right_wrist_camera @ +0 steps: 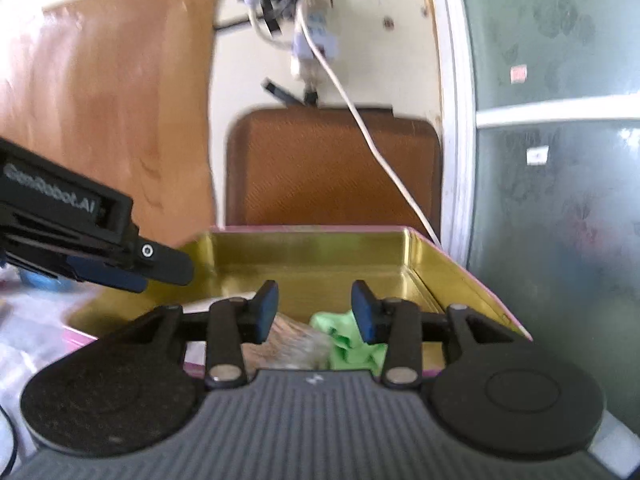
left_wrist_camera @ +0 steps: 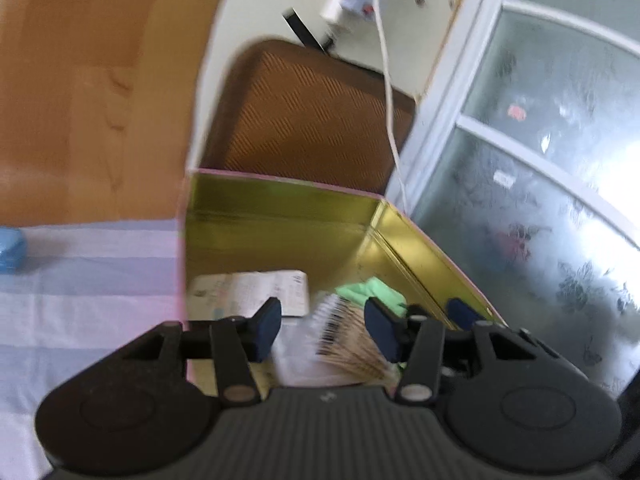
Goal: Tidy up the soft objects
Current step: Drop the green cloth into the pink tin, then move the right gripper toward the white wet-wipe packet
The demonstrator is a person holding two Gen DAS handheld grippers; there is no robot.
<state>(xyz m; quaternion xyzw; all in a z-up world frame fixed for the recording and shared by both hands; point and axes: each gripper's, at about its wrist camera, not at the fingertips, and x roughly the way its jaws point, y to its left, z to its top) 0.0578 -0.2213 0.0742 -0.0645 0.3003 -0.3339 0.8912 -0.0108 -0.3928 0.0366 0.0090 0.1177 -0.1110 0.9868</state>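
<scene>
Both my tongs, left (left_wrist_camera: 322,330) and right (right_wrist_camera: 315,312), hang spread and empty over the gold tin (right_wrist_camera: 312,254); inside it already lie a green cloth (right_wrist_camera: 348,340), a clear packet (left_wrist_camera: 344,344) and a paper (left_wrist_camera: 250,292), so I judge sorting mostly done.

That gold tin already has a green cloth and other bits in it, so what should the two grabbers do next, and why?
Probably lift both away. The left gripper and right gripper hang open and hold nothing above the tin, while the green cloth and a clear packet already lie inside.
</scene>
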